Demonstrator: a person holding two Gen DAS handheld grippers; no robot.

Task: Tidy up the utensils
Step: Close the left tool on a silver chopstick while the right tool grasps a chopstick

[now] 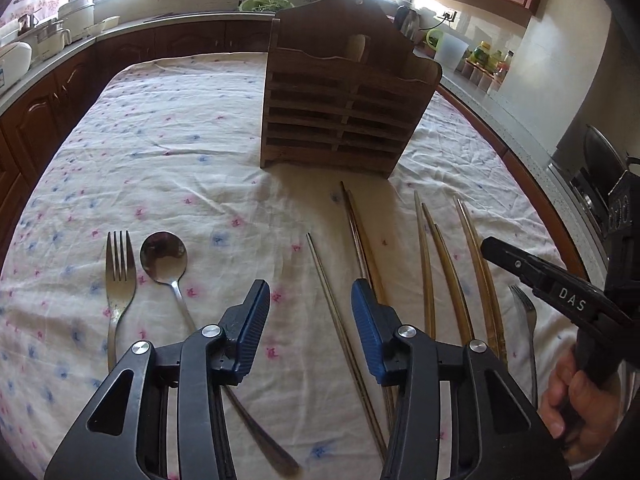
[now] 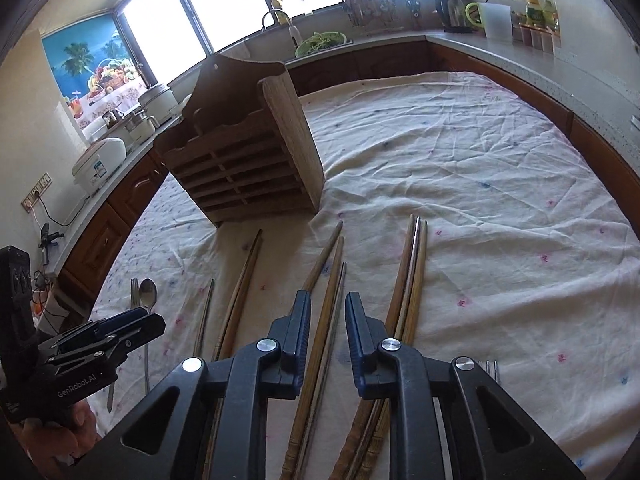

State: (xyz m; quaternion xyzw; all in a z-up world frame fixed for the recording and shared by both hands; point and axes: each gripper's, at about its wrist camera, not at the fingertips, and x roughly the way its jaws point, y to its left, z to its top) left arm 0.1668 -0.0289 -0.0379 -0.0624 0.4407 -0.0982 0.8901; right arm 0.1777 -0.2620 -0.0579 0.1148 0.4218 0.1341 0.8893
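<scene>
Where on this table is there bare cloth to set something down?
Bare cloth lies left of the wooden holder, beyond the fork and spoon. More lies right of the holder, past the outermost chopsticks. The near edge in front of the holder is crowded with chopsticks.

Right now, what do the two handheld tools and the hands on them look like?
Both look alike: the left tool and right tool have matte black angular frames with triangular cutouts, silver round pivot bolts, and ribbed blue pads on the fingers. White lettering shows on the sides: "DAS" on the right one, "GenRobot.AI" on the left. Bare hands grip the black handles; no sleeves or cables show.
</scene>
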